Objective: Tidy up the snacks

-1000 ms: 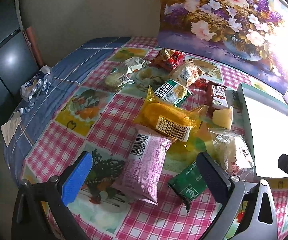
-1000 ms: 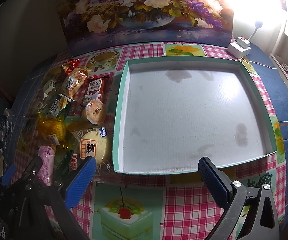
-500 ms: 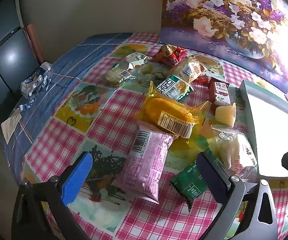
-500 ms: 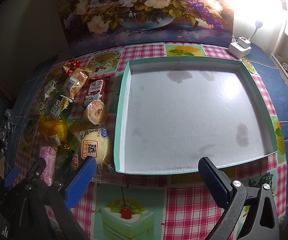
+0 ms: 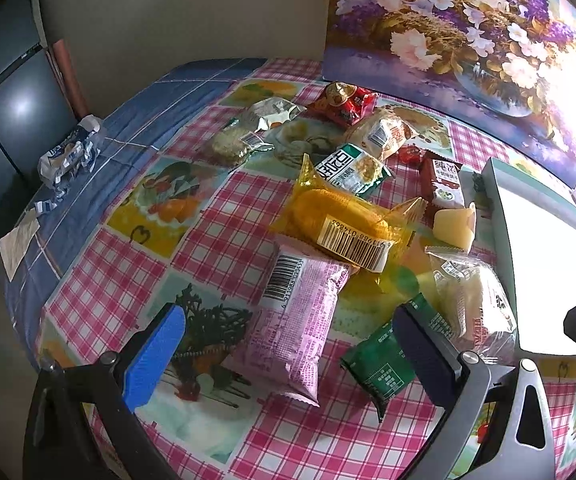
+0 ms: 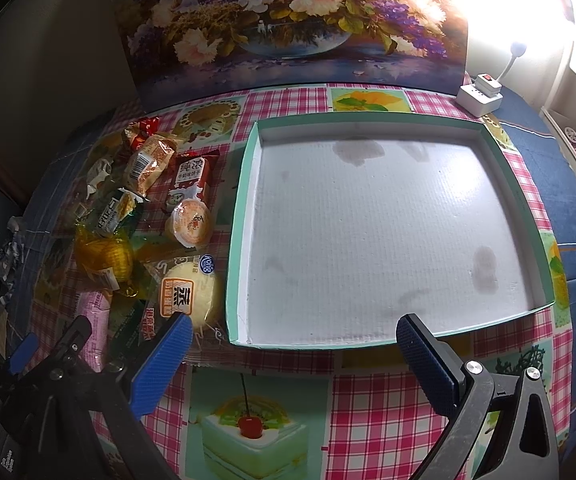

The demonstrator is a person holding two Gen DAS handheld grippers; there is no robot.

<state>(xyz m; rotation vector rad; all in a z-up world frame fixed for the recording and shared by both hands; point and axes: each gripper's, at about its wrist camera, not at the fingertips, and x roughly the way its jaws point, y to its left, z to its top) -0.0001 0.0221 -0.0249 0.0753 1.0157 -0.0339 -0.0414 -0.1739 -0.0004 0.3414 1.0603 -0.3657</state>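
Observation:
Several wrapped snacks lie on the checked tablecloth left of a shallow green-rimmed tray (image 6: pixel 244 184) with a bare white floor. My left gripper (image 5: pixel 288 344) is open, low over a pink packet (image 5: pixel 300 320), with a dark green packet (image 5: pixel 380 360) by its right finger. Beyond lie a yellow packet (image 5: pixel 340 216), a clear-wrapped bun (image 5: pixel 476 304), a jelly cup (image 5: pixel 454 226) and a red-brown packet (image 5: pixel 444 184). My right gripper (image 6: pixel 292 356) is open and empty at the tray's near edge. The bun (image 6: pixel 192 296) and jelly cup (image 6: pixel 190 222) show left of the tray.
A flower painting (image 6: pixel 288 20) stands against the wall behind the table. A white power strip (image 6: pixel 480 96) sits at the back right. Crumpled wrappers (image 5: pixel 68 156) lie on the blue cloth at the table's left edge. The tray's rim (image 5: pixel 496 208) borders the snack pile.
My left gripper has moved forward and lower over the pink packet. The right gripper has barely moved. Both stay open.

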